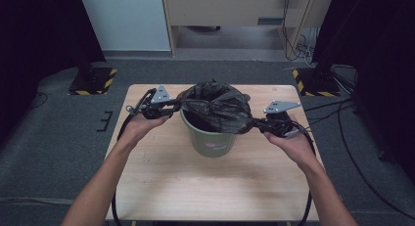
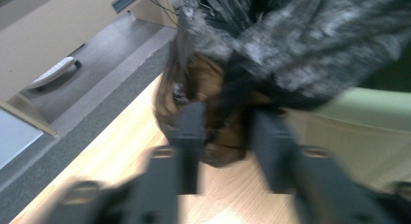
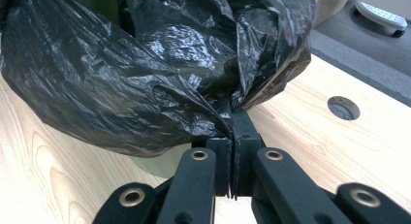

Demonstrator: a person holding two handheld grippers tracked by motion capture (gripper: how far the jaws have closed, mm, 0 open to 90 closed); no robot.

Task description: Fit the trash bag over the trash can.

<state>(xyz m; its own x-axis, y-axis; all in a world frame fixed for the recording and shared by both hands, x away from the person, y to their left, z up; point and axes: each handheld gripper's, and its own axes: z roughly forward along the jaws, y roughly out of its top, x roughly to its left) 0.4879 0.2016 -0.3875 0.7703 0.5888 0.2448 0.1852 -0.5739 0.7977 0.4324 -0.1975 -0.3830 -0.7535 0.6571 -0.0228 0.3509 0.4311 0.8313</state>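
A green bin [image 1: 211,138] stands at the middle of the wooden table [image 1: 195,192], lined with a black plastic bag [image 1: 215,106] whose top is bunched over the rim. My left gripper [image 1: 173,108] is at the bag's left edge. In the blurred left gripper view its jaws [image 2: 228,132] hold a fold of the bag [image 2: 300,49] between them, next to the bin's wall [image 2: 368,112]. My right gripper [image 1: 259,124] is to the right of the bin. Its jaws [image 3: 234,132] are pinched shut on a corner of the bag [image 3: 121,78], drawn out to the right.
The table has a round hole [image 3: 343,107] near the right gripper. On the floor beyond the table's far corners are two stand bases with yellow-black stripes [image 1: 93,81] [image 1: 315,84]. Cables [image 1: 342,123] run along the floor on the right.
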